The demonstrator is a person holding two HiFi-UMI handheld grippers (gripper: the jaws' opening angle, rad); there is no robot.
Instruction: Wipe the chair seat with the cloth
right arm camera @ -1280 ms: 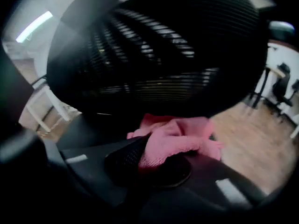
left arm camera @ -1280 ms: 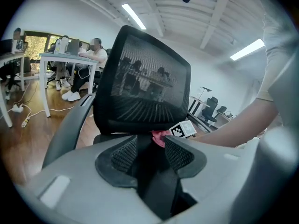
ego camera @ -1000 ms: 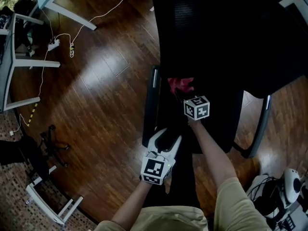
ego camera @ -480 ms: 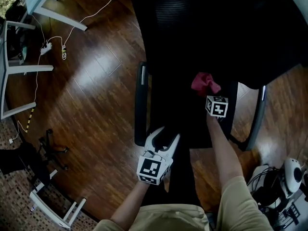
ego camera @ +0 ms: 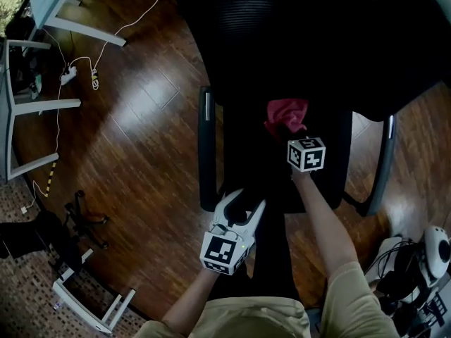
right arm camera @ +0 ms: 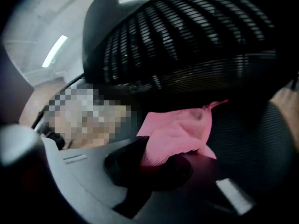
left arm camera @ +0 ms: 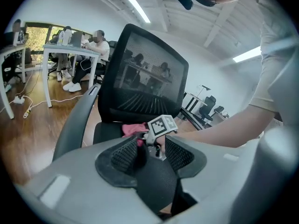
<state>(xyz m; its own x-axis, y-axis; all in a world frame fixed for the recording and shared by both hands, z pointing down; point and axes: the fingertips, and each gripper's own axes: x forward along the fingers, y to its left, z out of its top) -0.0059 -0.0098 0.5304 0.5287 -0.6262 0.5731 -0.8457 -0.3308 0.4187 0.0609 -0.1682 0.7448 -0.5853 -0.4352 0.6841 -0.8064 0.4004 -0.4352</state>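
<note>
A black office chair shows its mesh seat [ego camera: 243, 157] below me. A pink cloth [ego camera: 285, 113] lies on the seat's back half, pinched in my right gripper [ego camera: 282, 129], which is shut on it. In the right gripper view the cloth [right arm camera: 180, 132] bunches between the dark jaws of the right gripper [right arm camera: 159, 160], in front of the backrest [right arm camera: 187, 45]. My left gripper [ego camera: 241, 206] sits at the seat's front left corner, jaws narrowly apart and clamped over the seat's front edge. The left gripper view shows the left gripper [left arm camera: 152, 155] with the cloth [left arm camera: 133, 129] beyond it.
Armrests flank the seat at left [ego camera: 205, 146] and right [ego camera: 384, 160]. White desk legs, a power strip [ego camera: 68, 74] and cables lie on the wooden floor at upper left. Another chair's base [ego camera: 77, 217] stands lower left. People sit at a desk [left arm camera: 70, 48] in the background.
My right gripper has swept the pink cloth rightward across the seat, then a little back toward the middle. The left gripper has kept its place at the front edge.
</note>
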